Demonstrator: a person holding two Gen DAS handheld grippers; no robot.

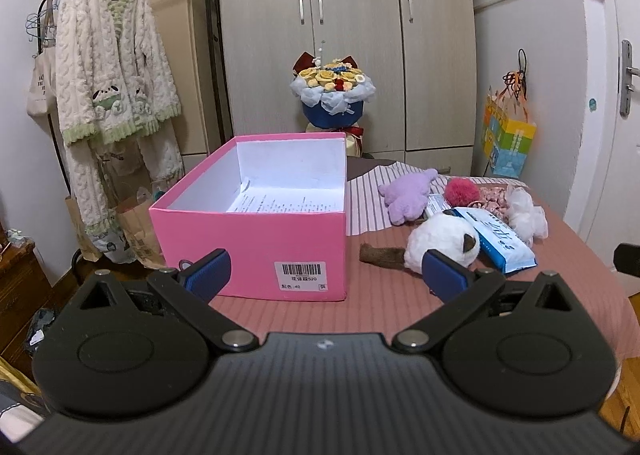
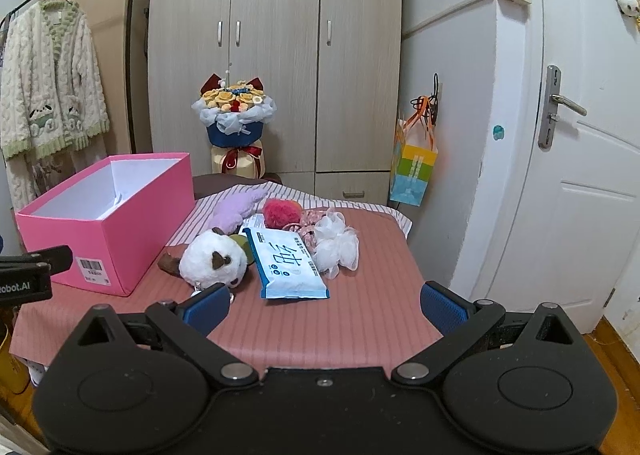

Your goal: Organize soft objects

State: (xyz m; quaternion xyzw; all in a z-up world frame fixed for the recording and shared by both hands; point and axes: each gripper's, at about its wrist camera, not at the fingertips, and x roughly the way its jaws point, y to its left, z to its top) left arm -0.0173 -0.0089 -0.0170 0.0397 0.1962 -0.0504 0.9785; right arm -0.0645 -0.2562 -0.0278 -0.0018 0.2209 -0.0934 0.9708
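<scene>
An open pink box (image 1: pixel 256 251) (image 2: pixel 108 223) stands on the pink-striped table with only paper inside. To its right lie a white plush toy (image 1: pixel 438 241) (image 2: pixel 212 259), a purple plush (image 1: pixel 408 195) (image 2: pixel 236 207), a red pompom (image 1: pixel 460 191) (image 2: pixel 280 212), a blue wipes pack (image 1: pixel 500 241) (image 2: pixel 286 265), a white mesh puff (image 1: pixel 526 215) (image 2: pixel 336 243) and a floral scrunchie (image 1: pixel 494 195). My left gripper (image 1: pixel 326 275) hangs open in front of the box. My right gripper (image 2: pixel 324 305) is open just short of the wipes pack. Neither holds anything.
A wardrobe (image 1: pixel 344 35) stands behind the table with a flower bouquet (image 1: pixel 332 95) in front of it. A fluffy pyjama set (image 1: pixel 108 95) hangs on a rack at left. A gift bag (image 2: pixel 414 171) hangs by the white door (image 2: pixel 580 175) at right.
</scene>
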